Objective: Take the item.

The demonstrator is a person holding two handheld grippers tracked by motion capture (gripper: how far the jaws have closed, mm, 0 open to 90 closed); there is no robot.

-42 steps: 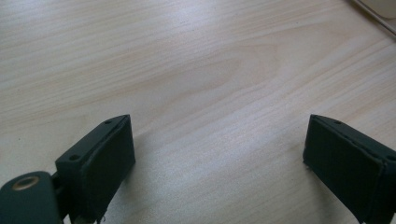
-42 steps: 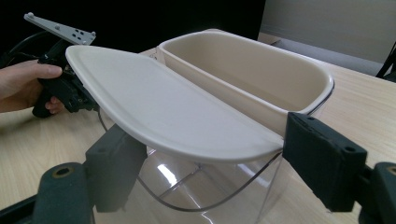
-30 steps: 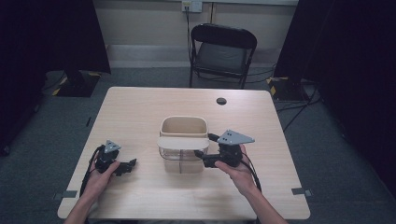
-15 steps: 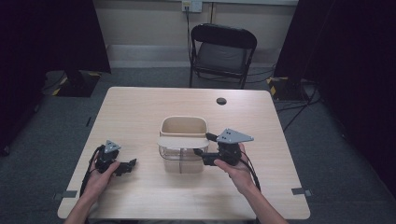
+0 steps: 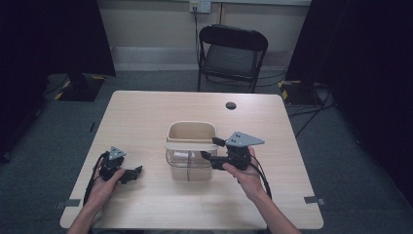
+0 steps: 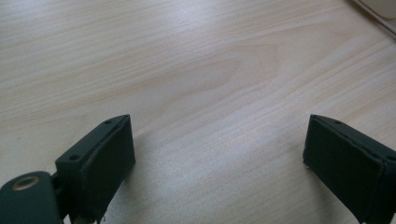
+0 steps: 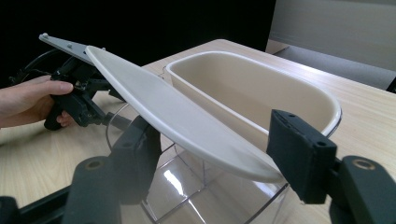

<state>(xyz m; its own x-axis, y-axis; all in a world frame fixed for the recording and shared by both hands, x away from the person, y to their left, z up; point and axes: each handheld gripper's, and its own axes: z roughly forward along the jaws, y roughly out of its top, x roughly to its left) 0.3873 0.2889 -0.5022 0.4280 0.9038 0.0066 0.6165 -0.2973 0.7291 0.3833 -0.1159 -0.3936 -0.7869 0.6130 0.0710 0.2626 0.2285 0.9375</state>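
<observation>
Near the middle of the tabletop [image 5: 146, 112], a clear container [image 5: 189, 165] is standing with a cream inner tub [image 5: 191, 131] seated in its top and a flat cream lid [image 5: 191, 145] lying across the near rim. The right claw [image 5: 207, 148] is reaching in from the side with its jaws spread wide, one on either side of the lid's end, not yet pinching it. The left claw [image 5: 138, 170] is resting well apart on bare wood, jaws also gaping and empty. The lid is sitting tilted and only loosely perched, so a nudge from either jaw is likely to skid it off the rim or tip it into the tub. A pinch landing on just the thin edge risks slipping, and the light container could slide.
</observation>
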